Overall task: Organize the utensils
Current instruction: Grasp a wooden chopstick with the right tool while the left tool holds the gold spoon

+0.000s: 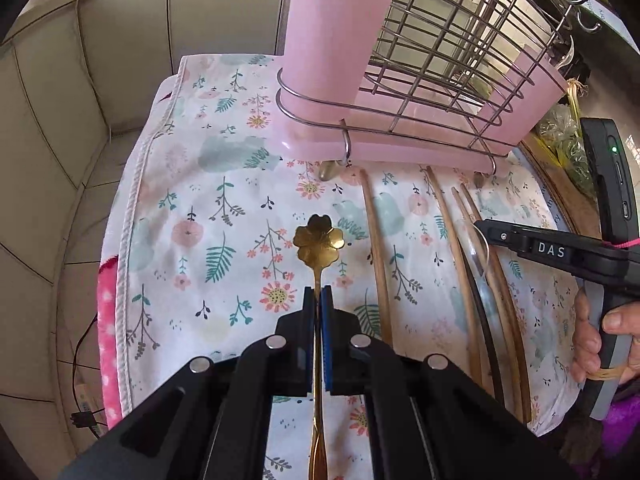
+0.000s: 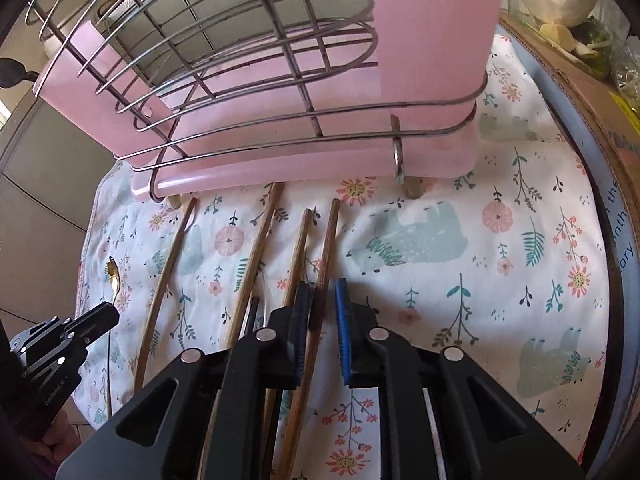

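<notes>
Gleaming gold spoon, flower-shaped bowl, slim handle pinched in left tool

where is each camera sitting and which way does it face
Left wrist: sits on the left gripper, faces down along it at the gold spoon it holds; the right gripper and a hand show.
Right wrist: sits on the right gripper, faces down at the chopsticks; left gripper shows.
Shared: floral cloth, pink rack, spoon, chopsticks.
</notes>
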A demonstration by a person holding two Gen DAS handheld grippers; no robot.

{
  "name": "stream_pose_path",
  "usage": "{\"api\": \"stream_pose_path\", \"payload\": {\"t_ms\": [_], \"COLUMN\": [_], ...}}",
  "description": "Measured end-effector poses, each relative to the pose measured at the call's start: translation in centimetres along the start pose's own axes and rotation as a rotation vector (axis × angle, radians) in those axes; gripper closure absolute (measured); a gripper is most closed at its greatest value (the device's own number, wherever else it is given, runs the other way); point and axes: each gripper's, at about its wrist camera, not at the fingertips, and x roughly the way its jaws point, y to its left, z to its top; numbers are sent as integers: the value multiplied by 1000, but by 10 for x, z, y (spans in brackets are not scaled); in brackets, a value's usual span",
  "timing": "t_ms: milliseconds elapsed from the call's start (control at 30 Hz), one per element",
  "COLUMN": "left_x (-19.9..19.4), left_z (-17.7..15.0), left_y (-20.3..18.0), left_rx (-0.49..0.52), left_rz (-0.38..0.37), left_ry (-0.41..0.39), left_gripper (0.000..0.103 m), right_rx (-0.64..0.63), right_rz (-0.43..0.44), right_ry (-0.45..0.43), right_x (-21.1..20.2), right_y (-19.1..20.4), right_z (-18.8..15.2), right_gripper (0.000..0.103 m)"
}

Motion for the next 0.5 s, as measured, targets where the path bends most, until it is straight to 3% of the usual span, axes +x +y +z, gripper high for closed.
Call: {"api": "stream_pose_path", "payload": {"t_ms": [167, 267, 500], "left_x": [-1, -7, -30], "left_z": [1, 2, 7], "left_y": [-2, -4, -5], "left_rx": [-2, 0, -21], "left_rz": [-6, -3, -2], "left_ry": [-8, -28, -108], "left_gripper": [101, 101, 101], "right_rx": [-10, -3, 23], "right_rz": [-43, -48, -41], "right_ry": [-17, -42, -122], "right_x": [3, 4, -22], "right_y": [6, 11, 3], "right_z": [5, 4, -17], "right_gripper": [89, 95, 97]}}
